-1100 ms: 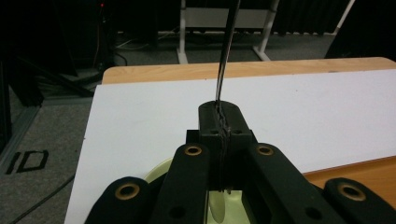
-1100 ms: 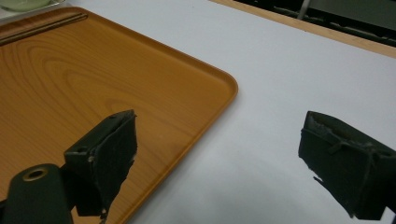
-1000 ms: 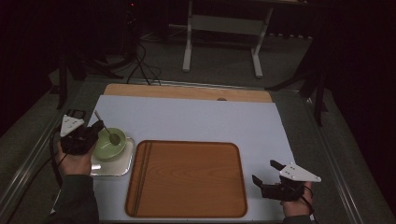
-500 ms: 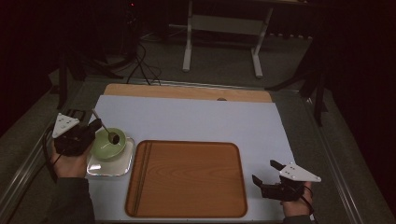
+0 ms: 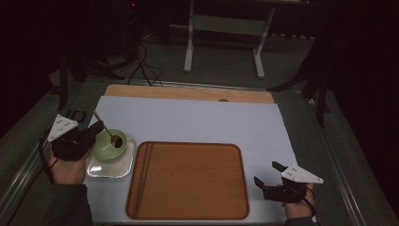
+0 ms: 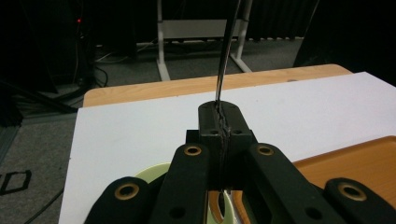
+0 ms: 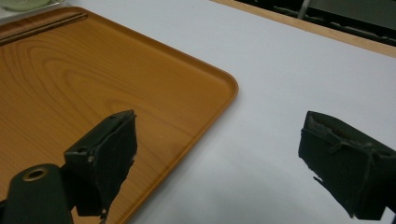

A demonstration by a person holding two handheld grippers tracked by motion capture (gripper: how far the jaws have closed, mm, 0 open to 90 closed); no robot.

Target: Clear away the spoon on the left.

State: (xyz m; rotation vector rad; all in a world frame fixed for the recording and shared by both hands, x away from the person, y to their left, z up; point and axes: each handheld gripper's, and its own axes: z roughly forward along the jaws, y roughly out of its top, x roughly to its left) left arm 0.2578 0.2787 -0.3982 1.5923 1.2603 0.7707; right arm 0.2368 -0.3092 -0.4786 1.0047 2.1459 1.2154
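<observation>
Left gripper (image 5: pixel 96 129), jaws clamped on a spoon (image 5: pixel 104 127) dipped in the green bowl (image 5: pixel 110 146) at 9 o'clock; a stirring or scooping step is judged underway. Right gripper (image 5: pixel 268 175), wide open and empty, is held at 4 o'clock beside the tray (image 5: pixel 188 181).

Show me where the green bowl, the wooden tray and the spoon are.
green bowl (image 5: pixel 107 149), high view, inner wall.
wooden tray (image 5: pixel 193 181), high view, bare middle.
spoon (image 6: pixel 226 51), left gripper view, its handle above the closed fingers.

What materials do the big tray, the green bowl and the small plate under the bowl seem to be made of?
The tray looks like wood or a wood-print laminate: orange-brown, visible grain, smooth satin surface. The green bowl looks like glazed ceramic or plastic: even pale green with a soft sheen; which one is unclear. The small plate seems clear glass or shiny plastic: its rim is pale and reflective.
</observation>
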